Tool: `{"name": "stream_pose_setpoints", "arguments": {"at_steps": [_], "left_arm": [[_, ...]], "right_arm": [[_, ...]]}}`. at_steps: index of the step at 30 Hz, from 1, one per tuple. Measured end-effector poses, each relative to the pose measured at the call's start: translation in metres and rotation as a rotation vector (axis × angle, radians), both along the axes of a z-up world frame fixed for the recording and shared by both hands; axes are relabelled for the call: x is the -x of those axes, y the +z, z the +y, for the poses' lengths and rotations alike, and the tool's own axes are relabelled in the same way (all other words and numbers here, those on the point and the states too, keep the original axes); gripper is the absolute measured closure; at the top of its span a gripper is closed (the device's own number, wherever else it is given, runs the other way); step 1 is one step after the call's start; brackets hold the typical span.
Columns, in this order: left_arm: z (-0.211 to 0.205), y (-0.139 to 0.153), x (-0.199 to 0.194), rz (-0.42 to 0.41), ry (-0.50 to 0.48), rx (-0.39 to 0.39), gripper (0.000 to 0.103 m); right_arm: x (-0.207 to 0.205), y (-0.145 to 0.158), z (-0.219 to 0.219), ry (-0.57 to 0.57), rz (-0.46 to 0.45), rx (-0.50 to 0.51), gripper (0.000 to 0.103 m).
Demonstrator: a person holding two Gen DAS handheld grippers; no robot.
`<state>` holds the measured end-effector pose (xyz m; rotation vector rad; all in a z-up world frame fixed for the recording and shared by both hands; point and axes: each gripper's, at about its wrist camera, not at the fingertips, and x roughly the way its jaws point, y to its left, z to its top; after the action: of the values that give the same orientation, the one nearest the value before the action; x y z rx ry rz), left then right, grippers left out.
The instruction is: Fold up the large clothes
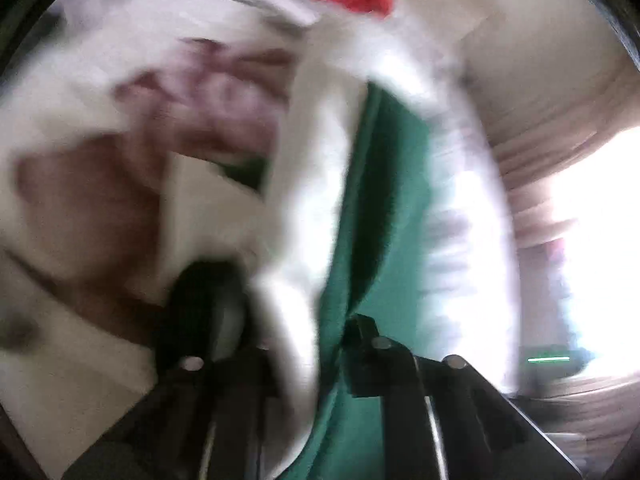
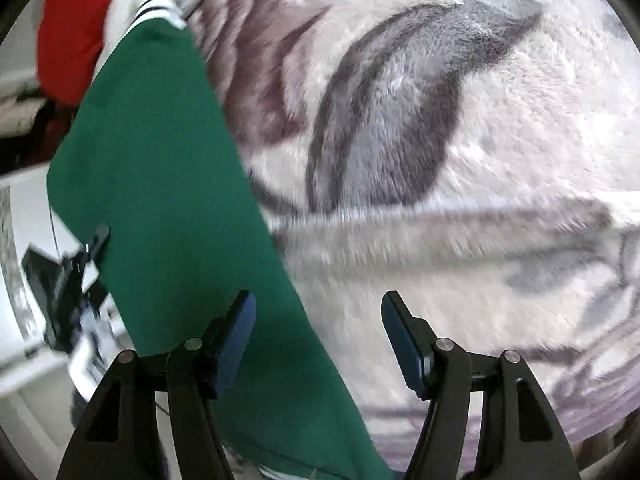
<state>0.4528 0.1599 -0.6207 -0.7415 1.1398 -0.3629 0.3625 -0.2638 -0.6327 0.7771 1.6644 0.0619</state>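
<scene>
Green garment (image 2: 168,184) lies along the left edge of the fleece-blanketed bed (image 2: 440,160), pinched by the left tongs (image 1: 316,320), while the right tongs (image 2: 318,320) gape empty above it.

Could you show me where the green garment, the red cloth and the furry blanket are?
Green knit garment (image 2: 168,184): right wrist view, middle of its flat green panel.
Red cloth (image 2: 72,36): right wrist view, centre of the bunched red fabric.
Pale furry blanket with grey leaf print (image 2: 520,128): right wrist view, plain pale patch.
</scene>
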Motion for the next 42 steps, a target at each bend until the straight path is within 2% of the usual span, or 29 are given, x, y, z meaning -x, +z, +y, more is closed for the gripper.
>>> {"name": "stream_pose_setpoints", "arguments": {"at_steps": [1,2,3,5,7,9,10,11,12,13,14,15,17,18,19,20,21,23,24,25,27,29,31,35,37,38,39,40,42], "left_arm": [[0.006,0.008,0.008,-0.028,0.010,0.162,0.095],[0.014,0.009,0.012,-0.033,0.033,0.241,0.095],[0.027,0.001,0.014,-0.009,0.068,0.289,0.096],[0.066,-0.044,0.015,0.105,0.189,0.281,0.096],[0.094,-0.092,0.014,0.227,0.262,0.373,0.095],[0.100,-0.102,0.012,0.264,0.246,0.442,0.090],[0.096,-0.091,0.008,0.250,0.186,0.411,0.089],[0.094,-0.080,0.007,0.240,0.141,0.366,0.080],[0.091,-0.066,0.005,0.228,0.093,0.300,0.064],[0.088,-0.047,0.005,0.212,0.049,0.208,0.054],[0.090,-0.038,0.005,0.199,0.044,0.161,0.038],[0.093,-0.021,0.004,0.163,0.053,0.087,0.038],[0.096,-0.001,-0.006,0.113,0.073,0.021,0.038],[0.100,0.009,-0.013,0.077,0.094,-0.001,0.038],[0.100,0.019,-0.020,0.033,0.119,-0.026,0.038],[0.100,0.024,-0.028,-0.002,0.127,-0.035,0.038],[0.095,0.024,-0.042,-0.021,0.133,-0.052,0.038],[0.083,0.006,-0.061,0.010,0.109,-0.073,0.043],[0.077,-0.009,-0.071,0.053,0.089,-0.120,0.055],[0.070,-0.032,-0.085,0.116,0.066,-0.181,0.060],[0.071,-0.067,-0.096,0.192,0.041,-0.225,0.061],[0.078,-0.089,-0.110,0.215,0.050,-0.178,0.059],[0.085,-0.092,-0.113,0.228,0.055,-0.140,0.059],[0.090,-0.066,-0.111,0.217,0.047,-0.130,0.060],[0.094,-0.039,-0.098,0.173,0.046,-0.117,0.061],[0.094,-0.021,-0.089,0.147,0.036,-0.119,0.056],[0.092,-0.011,-0.083,0.132,0.029,-0.112,0.043],[0.092,0.006,-0.067,0.106,0.029,-0.086,0.036],[0.090,0.026,-0.043,0.080,0.030,-0.060,0.032]], "right_arm": [[-0.005,-0.004,0.000,-0.031,0.002,-0.004,0.036],[-0.004,-0.006,0.002,-0.045,0.003,-0.004,0.036],[-0.010,-0.009,-0.003,-0.060,0.006,-0.001,0.036],[-0.024,-0.009,-0.003,-0.082,0.008,0.013,0.036],[-0.040,-0.006,-0.002,-0.084,0.006,0.030,0.036],[-0.060,0.005,0.004,-0.080,-0.020,0.042,0.036],[-0.074,0.014,0.010,-0.068,-0.054,0.047,0.036],[-0.083,0.021,0.015,-0.059,-0.080,0.049,0.036],[-0.100,0.033,0.025,-0.038,-0.127,0.051,0.036],[-0.112,0.040,0.032,-0.021,-0.159,0.043,0.036],[-0.128,0.046,0.041,-0.003,-0.193,0.026,0.036],[-0.141,0.050,0.051,0.014,-0.222,0.011,0.036],[-0.176,0.058,0.075,0.066,-0.283,0.000,0.036],[-0.192,0.059,0.086,0.089,-0.319,0.010,0.041],[-0.209,0.057,0.100,0.121,-0.353,0.034,0.067],[-0.219,0.052,0.113,0.152,-0.363,0.057,0.078],[-0.230,0.044,0.123,0.187,-0.365,0.078,0.080],[-0.257,0.023,0.140,0.242,-0.325,0.146,0.081],[-0.259,0.015,0.141,0.250,-0.295,0.166,0.082],[-0.264,-0.001,0.141,0.251,-0.261,0.178,0.084],[-0.260,-0.014,0.132,0.226,-0.242,0.206,0.090],[-0.259,-0.013,0.132,0.206,-0.227,0.206,0.091],[-0.259,-0.017,0.130,0.212,-0.211,0.210,0.091],[-0.256,-0.016,0.125,0.175,-0.154,0.152,0.091],[-0.247,-0.001,0.113,0.167,-0.134,0.103,0.085],[-0.236,0.011,0.108,0.169,-0.127,0.070,0.081],[-0.223,0.022,0.103,0.174,-0.130,0.039,0.064],[-0.208,0.034,0.099,0.177,-0.139,0.002,0.044],[-0.162,0.057,0.089,0.198,-0.146,-0.049,0.038]]}}
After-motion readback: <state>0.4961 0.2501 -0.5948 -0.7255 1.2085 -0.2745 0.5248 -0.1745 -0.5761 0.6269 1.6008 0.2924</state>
